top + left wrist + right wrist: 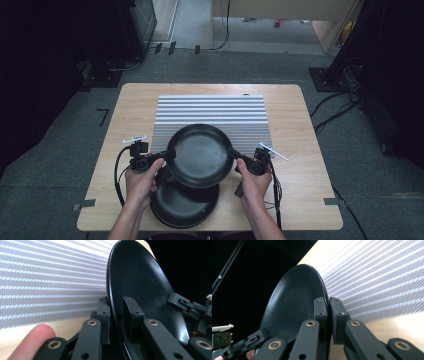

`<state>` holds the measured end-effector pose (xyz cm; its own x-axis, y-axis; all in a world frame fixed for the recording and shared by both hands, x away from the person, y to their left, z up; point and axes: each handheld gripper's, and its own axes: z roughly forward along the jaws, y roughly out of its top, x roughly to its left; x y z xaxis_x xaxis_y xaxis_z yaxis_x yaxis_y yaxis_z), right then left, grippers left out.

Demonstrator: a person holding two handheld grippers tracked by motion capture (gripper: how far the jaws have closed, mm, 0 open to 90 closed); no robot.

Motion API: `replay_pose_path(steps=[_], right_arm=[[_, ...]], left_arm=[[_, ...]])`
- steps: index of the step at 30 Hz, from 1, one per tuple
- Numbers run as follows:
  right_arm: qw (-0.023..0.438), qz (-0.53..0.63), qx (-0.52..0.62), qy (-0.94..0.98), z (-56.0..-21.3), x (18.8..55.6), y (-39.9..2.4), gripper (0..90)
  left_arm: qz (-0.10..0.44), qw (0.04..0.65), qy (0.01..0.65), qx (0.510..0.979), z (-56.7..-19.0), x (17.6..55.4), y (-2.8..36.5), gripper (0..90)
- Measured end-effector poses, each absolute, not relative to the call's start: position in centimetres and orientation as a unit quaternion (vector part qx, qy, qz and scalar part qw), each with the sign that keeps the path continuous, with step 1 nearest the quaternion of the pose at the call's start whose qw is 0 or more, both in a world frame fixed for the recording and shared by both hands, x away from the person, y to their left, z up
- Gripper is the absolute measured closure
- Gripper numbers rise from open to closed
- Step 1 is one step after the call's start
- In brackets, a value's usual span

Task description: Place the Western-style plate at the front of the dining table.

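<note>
Two black plates are in play: one lower plate [182, 205] rests at the near edge of the surface [300, 200], and the upper plate [200, 155] is held above it. The left tool [167, 155] pinches its left rim, the right tool [235, 156] its right rim. Farther lies a striped mat [210, 107]. The step seems to be carrying; next, probably a level lowering onto the mat.

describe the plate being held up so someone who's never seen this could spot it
On the wooden table, just before the striped mat, a black plate is pinched at opposite rims by the left claw and right claw. Unlike the black plates stacked beneath, it's lifted.
</note>
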<state>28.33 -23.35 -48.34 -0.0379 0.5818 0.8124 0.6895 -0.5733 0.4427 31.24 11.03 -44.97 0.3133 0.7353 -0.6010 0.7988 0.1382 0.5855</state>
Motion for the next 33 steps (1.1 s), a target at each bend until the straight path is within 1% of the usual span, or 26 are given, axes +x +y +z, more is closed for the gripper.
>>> replay_pose_path(steps=[4, 12, 19, 29, 33], right_arm=[[0.045, -0.552, -0.696, -0.458, -47.8, 30.0, -24.1, 85.6], [0.031, -0.541, -0.7, -0.466, -47.4, 32.4, -25.0, 85.6], [0.028, -0.536, -0.707, -0.46, -47.5, 33.9, -25.6, 85.5], [0.029, -0.533, -0.715, -0.452, -48.0, 36.0, -26.6, 85.4], [0.023, -0.533, -0.718, -0.447, -48.2, 36.8, -27.1, 85.4]], left_arm=[[-0.038, 0.479, 0.586, 0.652, -44.8, 33.1, 10.3, 76.7], [-0.054, 0.477, 0.592, 0.647, -45.6, 35.4, 9.5, 76.5], [-0.06, 0.468, 0.59, 0.655, -45.7, 37.7, 8.6, 76.2], [-0.061, 0.464, 0.596, 0.653, -45.9, 40.1, 7.3, 76.3], [-0.065, 0.459, 0.602, 0.65, -46.2, 41.2, 6.7, 76.3]])
